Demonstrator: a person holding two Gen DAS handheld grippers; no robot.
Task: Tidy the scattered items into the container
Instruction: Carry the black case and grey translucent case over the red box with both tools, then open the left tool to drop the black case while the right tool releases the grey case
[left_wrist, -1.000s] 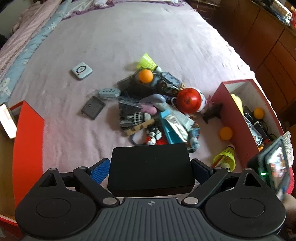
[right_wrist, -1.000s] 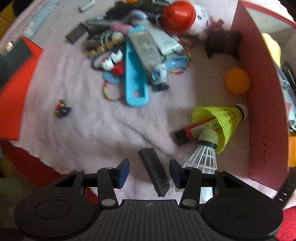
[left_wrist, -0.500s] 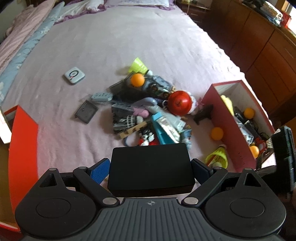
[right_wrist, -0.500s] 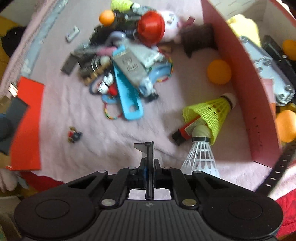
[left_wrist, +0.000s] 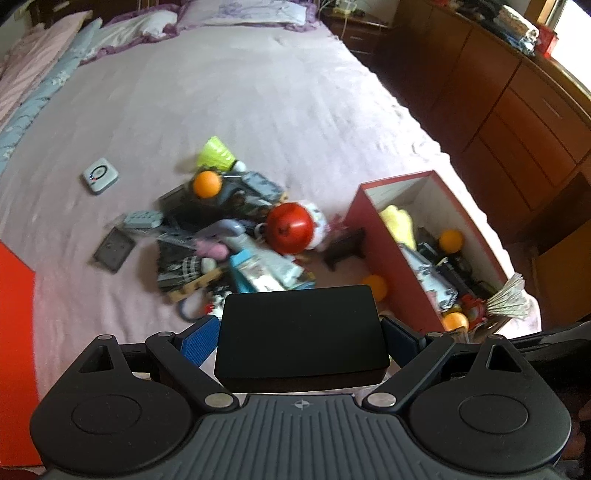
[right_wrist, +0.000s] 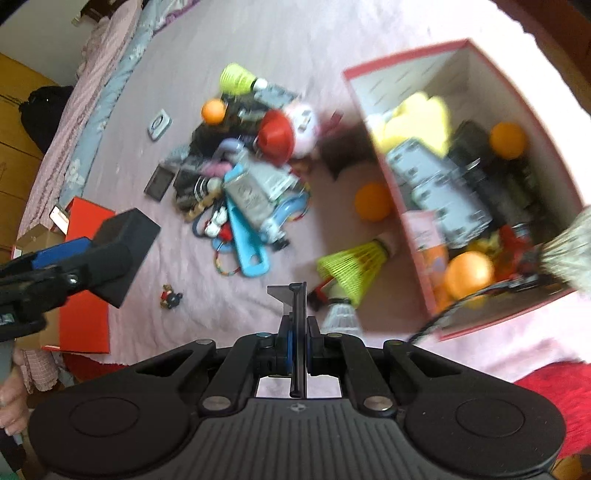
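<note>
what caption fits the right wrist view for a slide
Right gripper clamps a thin dark plate above the bed, toy pile and red box.

Left gripper (left_wrist: 301, 332) clamped wide on black box (left_wrist: 301, 332); right gripper (right_wrist: 298, 332) pinched nearly closed (thin plate (right_wrist: 298, 325) edge-on).

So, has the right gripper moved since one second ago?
Yes. The right gripper, shut on a thin black plate, has risen from the bedspread; the red box now lies below, its inside showing.
</note>
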